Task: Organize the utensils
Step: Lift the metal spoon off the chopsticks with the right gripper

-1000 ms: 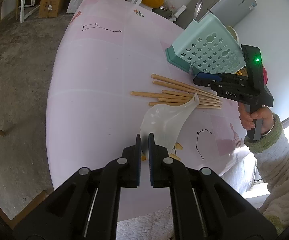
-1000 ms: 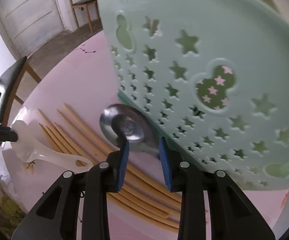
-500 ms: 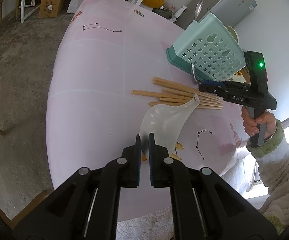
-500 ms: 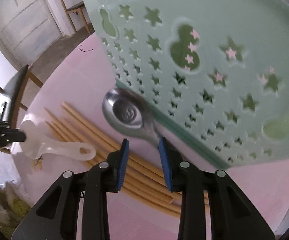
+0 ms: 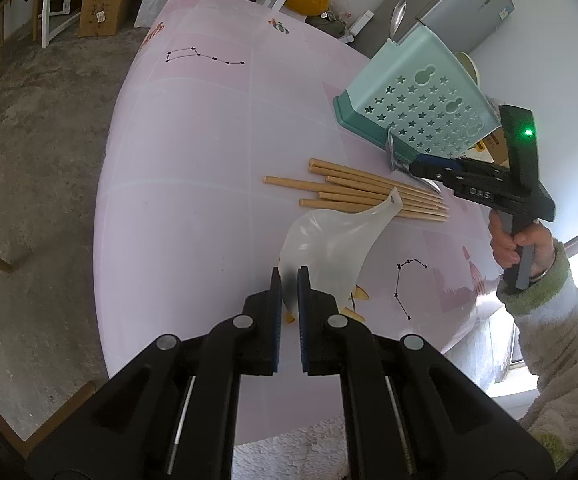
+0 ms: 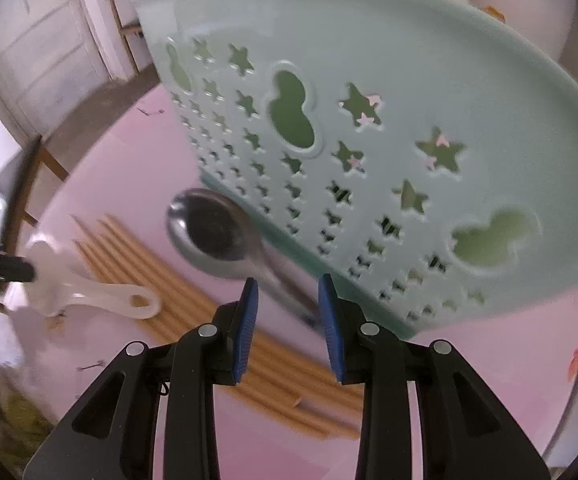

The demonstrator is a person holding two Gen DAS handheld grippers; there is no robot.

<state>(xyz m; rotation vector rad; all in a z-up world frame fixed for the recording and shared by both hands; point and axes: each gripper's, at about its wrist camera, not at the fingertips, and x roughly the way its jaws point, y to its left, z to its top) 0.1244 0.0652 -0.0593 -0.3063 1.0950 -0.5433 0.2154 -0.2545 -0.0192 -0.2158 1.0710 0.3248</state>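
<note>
In our left wrist view, our left tool (image 5: pixel 288 280) pinches the white rice paddle (image 5: pixel 331 246) above the pink surface (image 5: pixel 193 168), near the chopsticks (image 5: pixel 365 196). In our right wrist view, our right tool (image 6: pixel 287 300) grips the metal spoon (image 6: pixel 217 232) beside the green holder (image 6: pixel 409 128).

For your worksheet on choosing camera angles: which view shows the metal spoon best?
The right wrist view: the metal spoon fills the middle, its bowl facing the camera and its handle running back between the fingers of the right gripper. The left wrist view shows it only small and edge-on, beside the green basket.
</note>
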